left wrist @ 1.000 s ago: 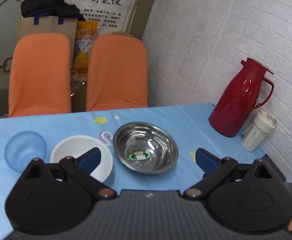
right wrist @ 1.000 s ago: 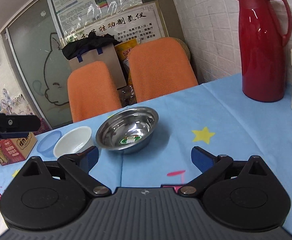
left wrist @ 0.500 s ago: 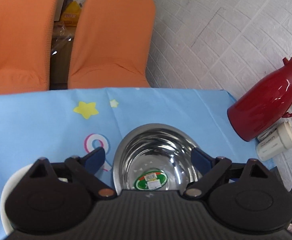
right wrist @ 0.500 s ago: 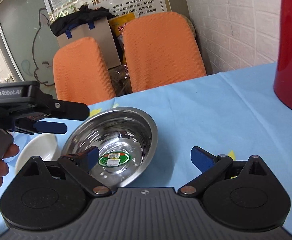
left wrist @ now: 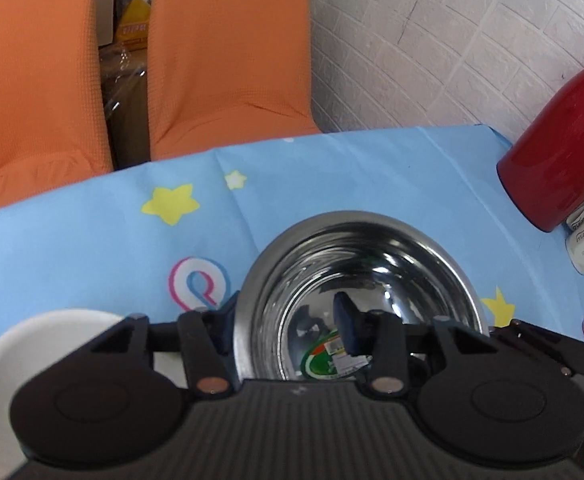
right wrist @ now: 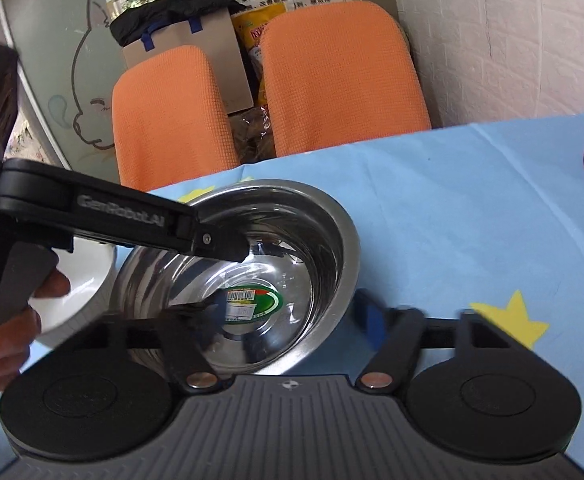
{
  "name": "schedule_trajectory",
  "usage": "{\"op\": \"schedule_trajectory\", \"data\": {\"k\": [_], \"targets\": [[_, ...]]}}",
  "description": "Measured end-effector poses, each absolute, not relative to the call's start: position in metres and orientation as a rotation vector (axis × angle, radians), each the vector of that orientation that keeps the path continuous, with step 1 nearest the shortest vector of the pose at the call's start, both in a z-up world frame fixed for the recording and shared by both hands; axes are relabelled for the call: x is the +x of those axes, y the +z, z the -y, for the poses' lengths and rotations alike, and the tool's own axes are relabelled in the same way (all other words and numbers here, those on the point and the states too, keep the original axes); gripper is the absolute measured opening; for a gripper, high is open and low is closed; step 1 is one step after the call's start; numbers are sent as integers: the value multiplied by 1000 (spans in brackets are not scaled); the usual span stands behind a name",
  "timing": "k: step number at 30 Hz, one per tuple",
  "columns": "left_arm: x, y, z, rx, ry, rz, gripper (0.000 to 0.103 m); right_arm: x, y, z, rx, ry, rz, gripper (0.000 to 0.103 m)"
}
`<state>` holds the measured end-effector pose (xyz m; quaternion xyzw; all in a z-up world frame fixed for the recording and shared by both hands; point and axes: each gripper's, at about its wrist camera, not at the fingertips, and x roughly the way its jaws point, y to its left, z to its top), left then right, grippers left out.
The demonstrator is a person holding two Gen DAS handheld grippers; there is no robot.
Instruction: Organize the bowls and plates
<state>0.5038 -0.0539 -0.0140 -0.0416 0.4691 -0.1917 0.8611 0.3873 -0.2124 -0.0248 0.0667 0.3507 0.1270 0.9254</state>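
Steel bowl (left wrist: 366,276) stands on blue tablecloth (left wrist: 332,172), just beside white bowl (left wrist: 24,356) | left gripper (left wrist: 288,320) closing, bowl's left wall between its jaws, one finger outside, one inside | right gripper (right wrist: 288,316) closing over bowl's right wall likewise | firm contact of pads: cannot tell | red thermos (left wrist: 564,152) well apart, near wall.

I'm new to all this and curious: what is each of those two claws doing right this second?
Left gripper: closing over the steel bowl's left rim.
Right gripper: closing over the same bowl's right rim; contact unclear.
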Motion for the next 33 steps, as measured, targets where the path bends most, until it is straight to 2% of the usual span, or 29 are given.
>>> {"op": "schedule_trajectory", "data": {"k": [7,13,19,33], "targets": [[494,-2,55,-83,-380,-968,35,378,-19,216,128,259,-708,73],[466,27,57,-54,-365,-916,35,357,7,209,88,263,-643,74],[417,49,59,-69,-361,-898,35,322,28,213,108,276,-598,81],[251,9,37,-37,-315,-980,37,186,4,192,122,323,-633,96]]}}
